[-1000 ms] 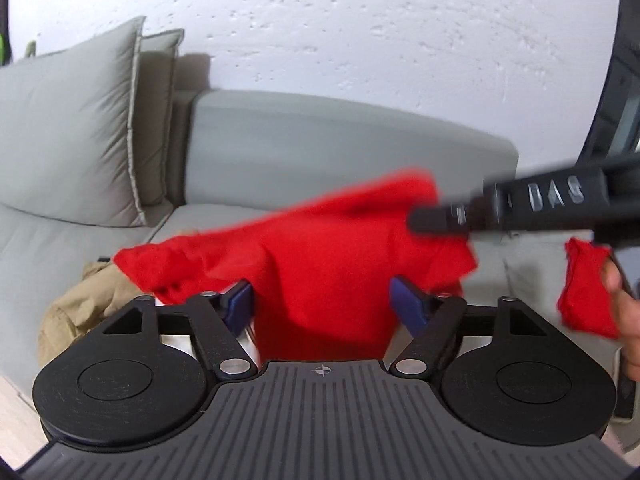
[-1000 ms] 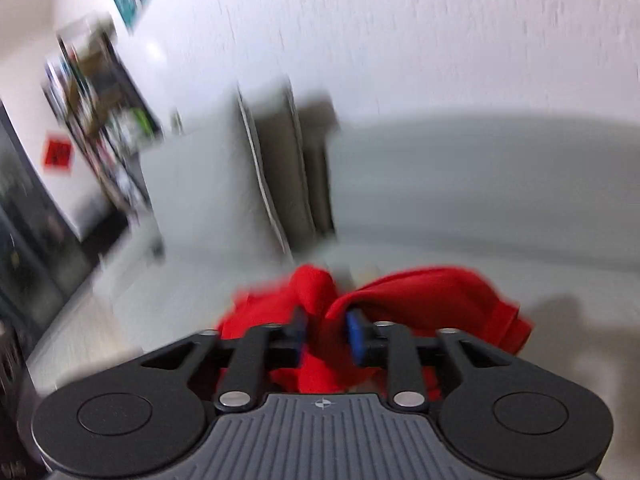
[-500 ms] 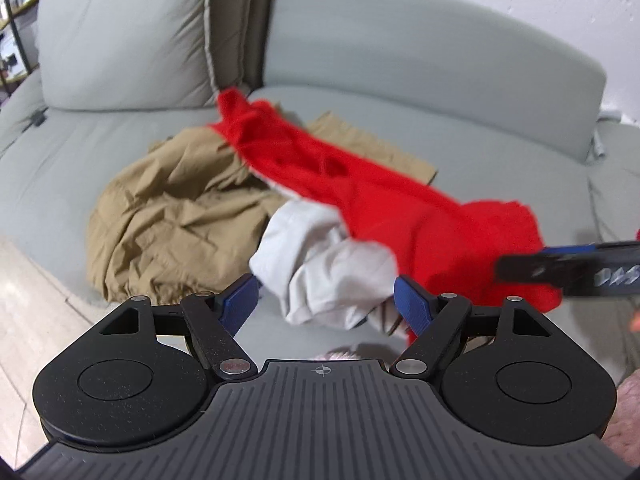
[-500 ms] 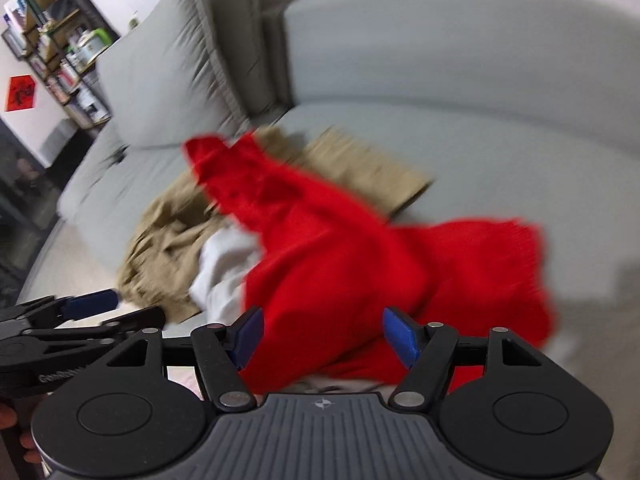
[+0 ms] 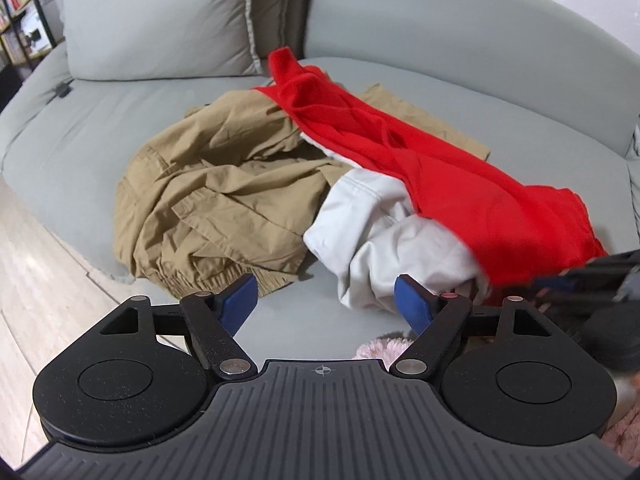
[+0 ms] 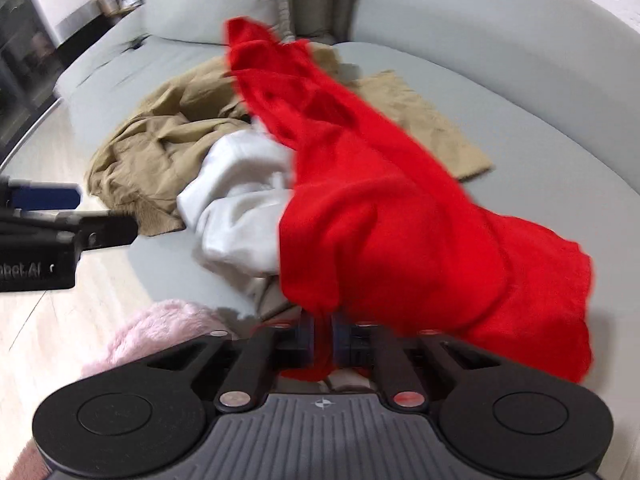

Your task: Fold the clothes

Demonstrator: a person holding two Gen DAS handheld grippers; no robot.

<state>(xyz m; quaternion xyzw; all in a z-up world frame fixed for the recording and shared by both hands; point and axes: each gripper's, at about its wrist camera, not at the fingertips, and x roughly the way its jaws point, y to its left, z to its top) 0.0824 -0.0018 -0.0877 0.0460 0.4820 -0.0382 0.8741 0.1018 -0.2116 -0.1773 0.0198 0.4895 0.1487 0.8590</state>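
A red garment (image 5: 460,184) lies stretched across a heap on the grey sofa seat (image 5: 80,140), over a crumpled white garment (image 5: 384,240) and a tan garment (image 5: 224,200). My right gripper (image 6: 323,336) has its jaws closing, and the pads pinch a bunched edge of the red garment (image 6: 380,208) at its near end. In the left wrist view the right gripper (image 5: 580,280) shows blurred at the right edge. My left gripper (image 5: 326,300) is open above the bare seat, just in front of the white garment, holding nothing. The left gripper's fingers (image 6: 108,228) reach in from the left.
Grey back cushions (image 5: 160,20) and the curved backrest (image 5: 480,40) bound the seat behind the heap. A pink fluffy fabric (image 6: 160,328) sits low between the grippers. Light wood floor (image 5: 40,280) runs along the sofa's left edge, with a shelf (image 5: 24,20) beyond.
Both grippers dropped and tipped down toward the seat. The red garment, held up a second ago, now lies over the heap. The right gripper opened, then closed on its near edge.
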